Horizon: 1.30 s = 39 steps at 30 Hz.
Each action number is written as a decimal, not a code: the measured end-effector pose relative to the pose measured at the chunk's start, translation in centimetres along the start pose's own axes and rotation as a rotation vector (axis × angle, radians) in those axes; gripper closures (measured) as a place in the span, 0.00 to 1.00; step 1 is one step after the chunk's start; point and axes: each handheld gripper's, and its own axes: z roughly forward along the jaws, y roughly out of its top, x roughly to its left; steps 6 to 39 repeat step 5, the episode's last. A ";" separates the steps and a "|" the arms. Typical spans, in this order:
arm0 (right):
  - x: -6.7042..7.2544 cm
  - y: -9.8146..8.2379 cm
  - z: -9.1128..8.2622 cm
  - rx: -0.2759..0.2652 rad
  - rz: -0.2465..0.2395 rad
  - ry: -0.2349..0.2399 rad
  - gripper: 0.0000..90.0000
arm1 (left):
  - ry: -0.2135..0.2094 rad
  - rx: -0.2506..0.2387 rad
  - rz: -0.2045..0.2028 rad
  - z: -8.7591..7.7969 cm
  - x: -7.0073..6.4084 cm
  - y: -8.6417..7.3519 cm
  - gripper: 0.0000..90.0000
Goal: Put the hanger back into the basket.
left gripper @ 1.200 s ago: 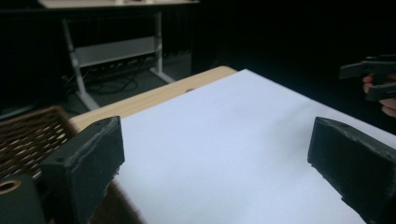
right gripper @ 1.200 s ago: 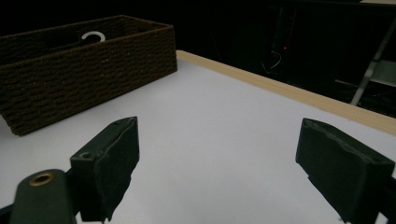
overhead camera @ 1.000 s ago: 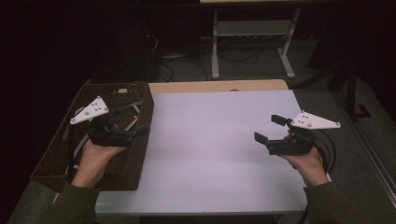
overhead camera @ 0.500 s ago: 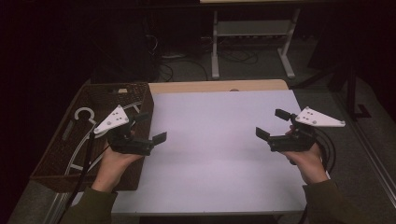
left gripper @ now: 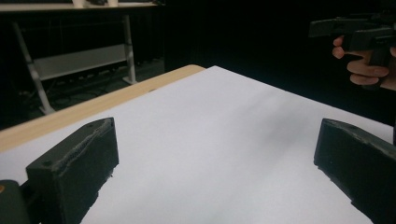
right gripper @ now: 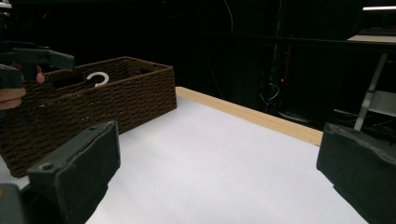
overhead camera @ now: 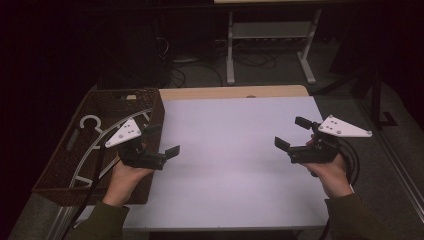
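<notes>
With both my left claw (overhead camera: 159, 142) and right claw (overhead camera: 295, 134) apart and empty, the left may snag what looks like a white hanger (overhead camera: 92, 122) in the brown wicker basket (overhead camera: 60, 172).

I am looking at a dark room beyond the table. A white metal stand (overhead camera: 270, 35) is standing on grey floor (overhead camera: 280, 75), cables (overhead camera: 185, 70) lying beside it.

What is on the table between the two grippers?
Nothing. In the high view, only bare white table lies between the left gripper and the right gripper, both open.
</notes>
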 end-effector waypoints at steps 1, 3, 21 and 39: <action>0.0 0.0 0.0 -0.001 -0.001 0.000 0.00 | -0.003 0.001 -0.006 0.0 0.1 0.0 0.00; 0.0 0.0 -0.1 0.004 0.004 -0.001 0.00 | -0.003 0.000 -0.003 0.0 0.1 0.0 0.00; 0.0 0.0 -0.1 0.004 0.002 0.002 0.00 | -0.005 0.000 -0.003 0.0 0.1 0.0 0.00; 0.0 0.0 -0.1 0.004 0.002 0.002 0.00 | -0.005 0.000 -0.003 0.0 0.1 0.0 0.00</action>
